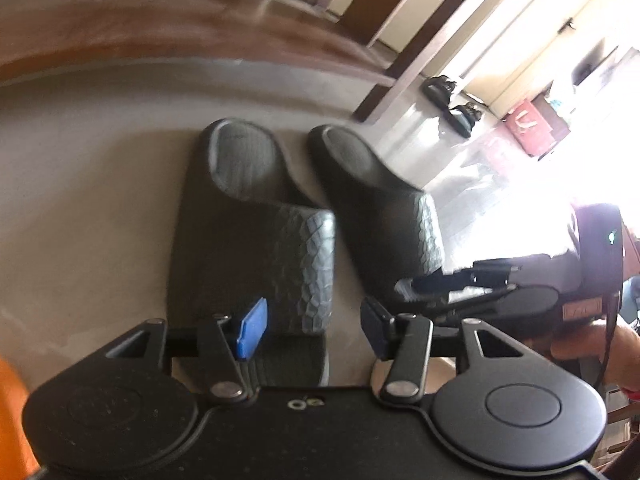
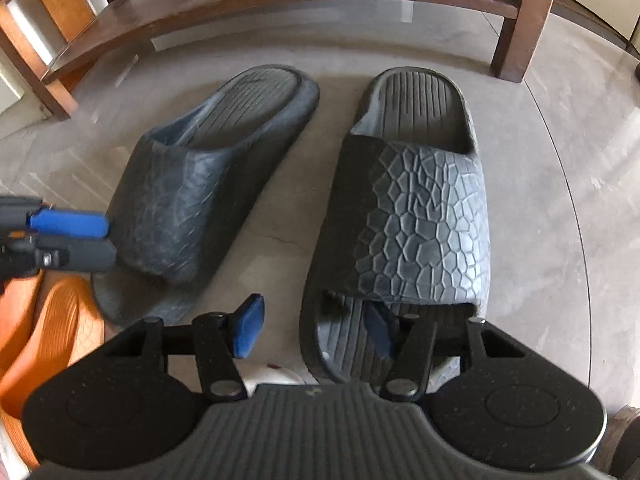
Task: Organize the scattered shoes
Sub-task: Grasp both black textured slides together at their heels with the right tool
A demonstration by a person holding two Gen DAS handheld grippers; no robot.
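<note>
Now: two dark slides side by side on floor, mid-frame. Left slide [image 2: 208, 184] tilted on its edge; right slide [image 2: 404, 216] flat. Right gripper [image 2: 314, 330] at bottom centre, jaws apart, one pad over bare floor, other inside toe opening of right slide, no squeeze seen. Left gripper [image 1: 310, 326] released, spread over toe end of left slide; also seen at left edge of right view. Orange shoe [image 2: 44, 332] lower left.

Two dark grey cracked-pattern slides sit mid-frame on the floor: the right slide [image 2: 404, 216] flat, the left slide [image 2: 200, 184] tilted.
</note>
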